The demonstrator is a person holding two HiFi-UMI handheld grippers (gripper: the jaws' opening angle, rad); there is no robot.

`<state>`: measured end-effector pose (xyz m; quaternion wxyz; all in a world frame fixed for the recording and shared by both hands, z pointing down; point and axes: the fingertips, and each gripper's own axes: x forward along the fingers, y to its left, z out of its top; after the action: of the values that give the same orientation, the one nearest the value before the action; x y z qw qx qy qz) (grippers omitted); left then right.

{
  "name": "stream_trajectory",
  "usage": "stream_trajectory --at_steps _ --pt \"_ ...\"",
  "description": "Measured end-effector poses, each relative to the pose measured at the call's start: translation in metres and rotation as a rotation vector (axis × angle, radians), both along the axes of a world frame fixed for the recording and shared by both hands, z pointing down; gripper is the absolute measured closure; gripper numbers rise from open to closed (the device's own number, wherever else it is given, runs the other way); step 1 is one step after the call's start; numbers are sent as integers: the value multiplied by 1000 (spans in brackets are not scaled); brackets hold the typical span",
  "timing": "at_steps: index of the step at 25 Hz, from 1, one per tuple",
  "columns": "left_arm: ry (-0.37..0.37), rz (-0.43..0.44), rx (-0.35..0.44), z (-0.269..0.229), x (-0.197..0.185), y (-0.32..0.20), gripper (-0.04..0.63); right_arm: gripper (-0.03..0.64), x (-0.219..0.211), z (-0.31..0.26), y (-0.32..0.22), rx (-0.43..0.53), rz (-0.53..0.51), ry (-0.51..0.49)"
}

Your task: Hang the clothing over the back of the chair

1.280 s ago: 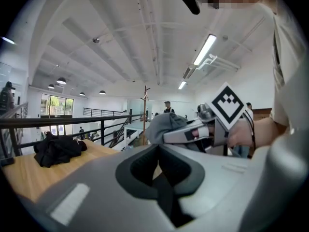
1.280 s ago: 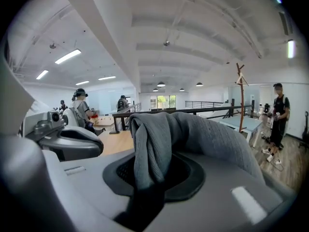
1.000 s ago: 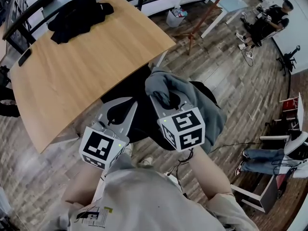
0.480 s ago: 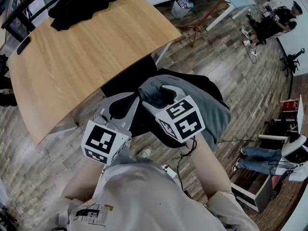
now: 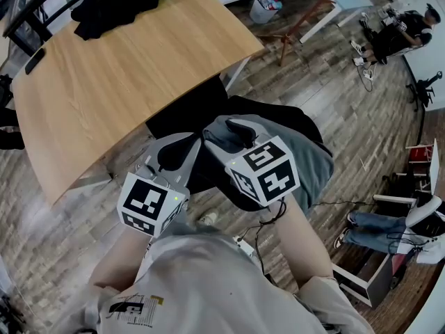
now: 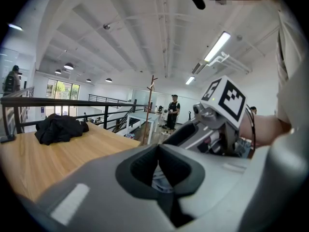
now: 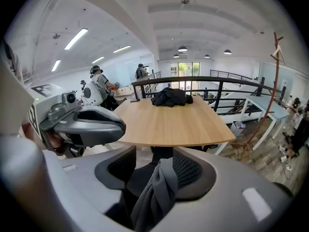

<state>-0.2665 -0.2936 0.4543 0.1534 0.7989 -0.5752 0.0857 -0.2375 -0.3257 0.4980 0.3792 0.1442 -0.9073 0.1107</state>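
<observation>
R gripper (image 7: 153, 164) jaws stand wide but are closing a bit, w/ a fold of the grey garment (image 7: 155, 192) loose between the pads, not pinched. L gripper (image 6: 158, 146) jaws are together at the tips, nothing gripped. The garment lies draped over the back of the black chair (image 5: 182, 113), just off the table (image 5: 125, 75) near edge; a black garment (image 5: 115, 5) sits at the far corner. Looks like the let-go stage: keep the fold unpinched, lift straight off so nothing drags, then check both sides hang even.

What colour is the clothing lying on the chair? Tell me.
The clothing is grey; the head view shows it best.
</observation>
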Motion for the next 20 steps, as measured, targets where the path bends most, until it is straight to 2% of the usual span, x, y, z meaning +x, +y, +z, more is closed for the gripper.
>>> stream_trajectory --at_steps 2,10,20 --pt "-4 -4 3 -2 0 2 594 410 2 -6 0 8 6 -9" --pt "-29 -17 44 -19 -4 -2 594 430 16 -32 -11 58 53 -57" --pt "-90 4 138 -62 12 -8 594 510 45 -87 -19 171 158 -170"
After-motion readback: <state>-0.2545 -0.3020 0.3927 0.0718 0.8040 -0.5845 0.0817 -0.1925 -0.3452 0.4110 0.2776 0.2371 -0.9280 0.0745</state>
